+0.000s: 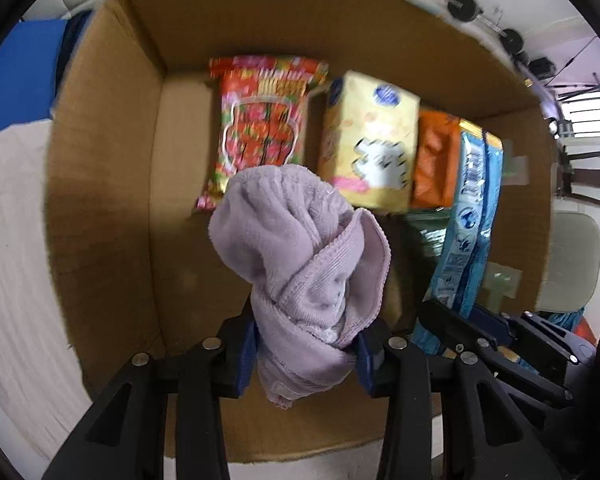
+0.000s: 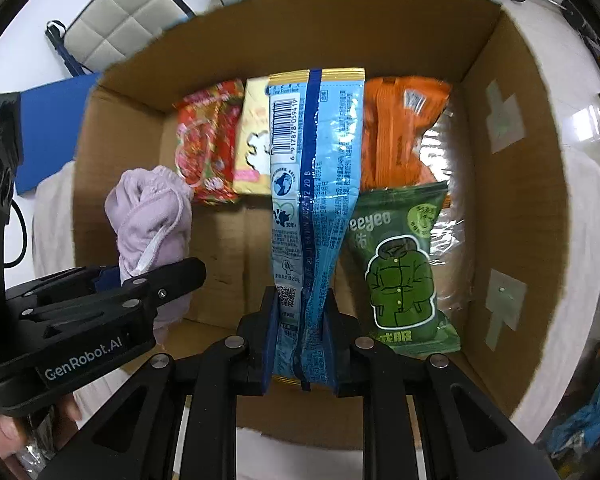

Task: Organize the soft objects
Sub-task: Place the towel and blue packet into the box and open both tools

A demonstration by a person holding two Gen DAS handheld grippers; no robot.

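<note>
The left gripper (image 1: 306, 344) is pinching a bunched lilac terry cloth (image 1: 300, 248) between its blue pads and holding it over the near left part of an open brown cardboard box (image 1: 100, 184). The right gripper (image 2: 300, 332) is clamping a long light-blue plastic snack packet (image 2: 314, 184) with a barcode and gold-edged ends, holding it over the middle of the box.

Along the far wall of the box, a red floral-patterned packet (image 1: 260, 120) is lying at the left, a pale yellow packet with a white cartoon figure (image 1: 370, 140) just right of it, and an orange ribbed packet (image 2: 396, 136) further right. Nearer, on the right side, a green packet printed with a puffer jacket (image 2: 404, 272) is lying beside the blue one. The box is sitting on a white fabric surface (image 1: 16, 240).
</note>
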